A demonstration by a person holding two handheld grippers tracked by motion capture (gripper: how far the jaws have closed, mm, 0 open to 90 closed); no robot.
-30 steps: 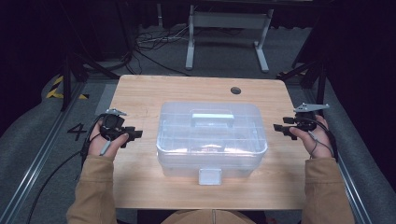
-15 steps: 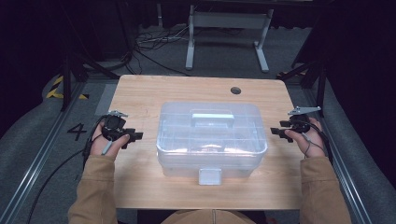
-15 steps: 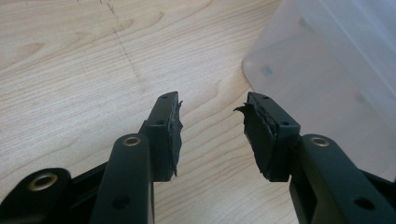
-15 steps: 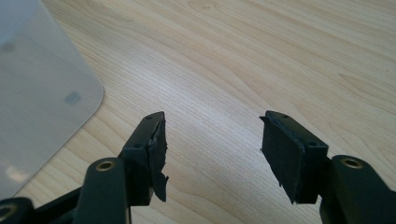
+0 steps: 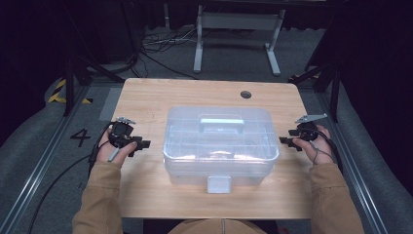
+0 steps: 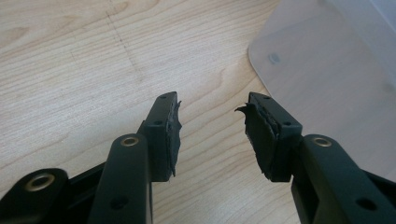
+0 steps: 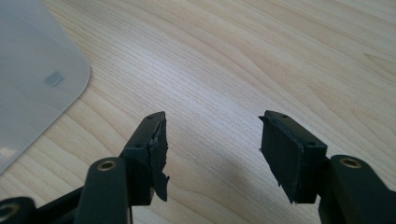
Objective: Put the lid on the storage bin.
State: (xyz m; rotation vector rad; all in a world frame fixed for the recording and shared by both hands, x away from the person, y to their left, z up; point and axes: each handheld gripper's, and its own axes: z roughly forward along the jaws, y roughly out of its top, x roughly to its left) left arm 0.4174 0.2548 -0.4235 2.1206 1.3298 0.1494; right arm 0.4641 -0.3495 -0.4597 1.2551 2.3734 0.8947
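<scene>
Sitting mid-table (image 5: pixel 146 97), the clear plastic box (image 5: pixel 219 141) has the left gripper (image 5: pixel 141 144) just beside its left wall, fingers (image 6: pixel 168 135) apart and lately widening, nothing between; the right gripper (image 5: pixel 285 141) flanks its right wall, fingers (image 7: pixel 289 154) apart, empty.

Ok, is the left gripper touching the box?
Apart. In the left gripper view the left gripper stands open over bare table, with wood showing between its jaws and the box.

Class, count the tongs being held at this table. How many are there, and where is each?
2. The left tongs are left of the clear plastic box; the right tongs are right of it. Both are open and clear of the box.
</scene>
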